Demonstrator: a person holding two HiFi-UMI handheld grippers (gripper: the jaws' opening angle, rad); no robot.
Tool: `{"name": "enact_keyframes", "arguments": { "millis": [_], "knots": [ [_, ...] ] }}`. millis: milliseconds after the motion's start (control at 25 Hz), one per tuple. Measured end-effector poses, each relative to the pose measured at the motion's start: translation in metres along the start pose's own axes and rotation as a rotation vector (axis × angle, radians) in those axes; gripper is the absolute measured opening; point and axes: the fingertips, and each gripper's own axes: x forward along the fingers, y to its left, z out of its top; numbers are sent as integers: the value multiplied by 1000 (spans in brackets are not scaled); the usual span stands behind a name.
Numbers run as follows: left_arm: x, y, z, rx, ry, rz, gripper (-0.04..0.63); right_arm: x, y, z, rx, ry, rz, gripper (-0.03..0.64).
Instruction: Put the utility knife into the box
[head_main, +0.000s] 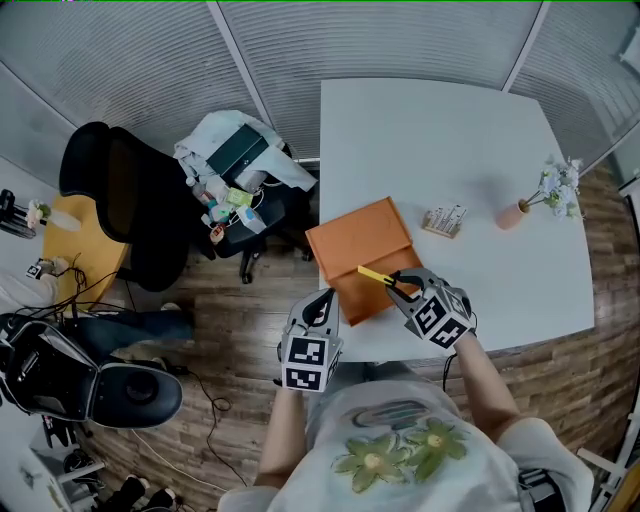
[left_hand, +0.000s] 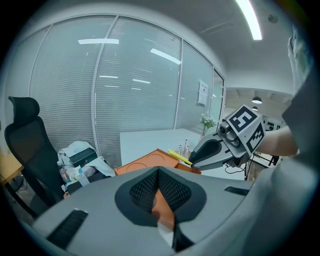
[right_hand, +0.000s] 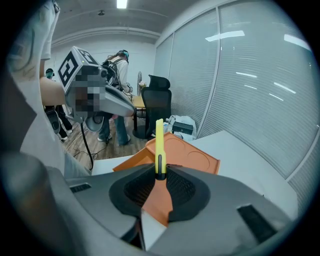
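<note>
Head view: right tongs (head_main: 400, 283) hold one end of the yellow knife (head_main: 374, 274) over the near part of the orange box (head_main: 360, 245) on the white worktop (head_main: 430, 140). Left tongs (head_main: 322, 300) sit just beside the box's near-left corner, at the worktop edge.
Left gripper view: tongs tips are together with nothing between them. The box is ahead, with the knife above it.
Right gripper view: tongs are clamped on the knife's lower end. The knife sticks straight out, with the box beyond it. Cannot tell whether the knife touches the box.
</note>
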Motion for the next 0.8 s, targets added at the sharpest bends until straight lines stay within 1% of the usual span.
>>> {"name": "enact_keyframes", "arguments": {
  "millis": [320, 560, 800],
  "knots": [
    [1, 3, -4, -7, 16, 6, 0, 7, 0, -7, -17, 36, 19, 75],
    [1, 6, -7, -15, 19, 11, 0, 13, 0, -18, -62, 90, 19, 75],
    [3, 7, -10, -18, 31, 7, 0, 22, 1, -23, -79, 118, 35, 75]
  ]
}}
